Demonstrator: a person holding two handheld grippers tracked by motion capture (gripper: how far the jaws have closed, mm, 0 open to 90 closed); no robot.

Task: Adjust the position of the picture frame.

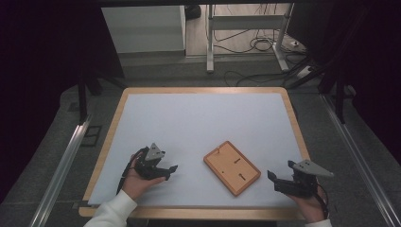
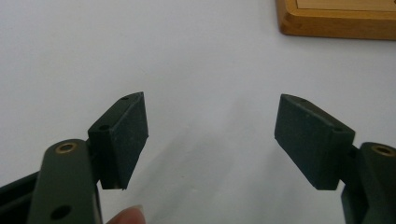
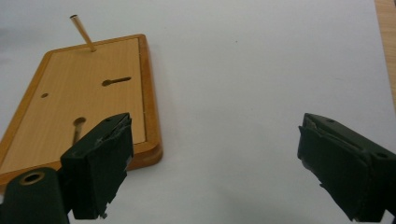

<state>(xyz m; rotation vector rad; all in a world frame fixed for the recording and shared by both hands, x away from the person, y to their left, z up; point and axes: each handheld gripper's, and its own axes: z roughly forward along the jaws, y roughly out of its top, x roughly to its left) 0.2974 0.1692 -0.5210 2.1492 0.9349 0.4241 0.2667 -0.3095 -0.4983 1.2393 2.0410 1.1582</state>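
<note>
both claws are released, with nothing between their jaws. left claw (image 1: 171,171) sits near the front-left of the worktop (image 1: 198,118), held low over the white surface by a hand (image 1: 137,182) in a white sleeve (image 1: 113,213); its jaws point toward the tray. in the left gripper view its pads (image 2: 123,140) stand wide apart over bare white surface, a fingertip shows at the bottom edge, and a corner of the tray (image 2: 336,21) lies ahead at upper right. right claw (image 1: 274,180) sits near the front-right corner, jaws pointing left toward the tray, apart from it. in the right gripper view its pads (image 3: 100,163) are spread wide, the left one just in front of the tray's near corner. the tray (image 1: 232,167), a flat wooden board with a raised rim, lies between the two claws near the front edge, turned at an angle. it has two slots and a small hole, and a thin peg (image 3: 83,32) stands tilted at its far end.
</note>
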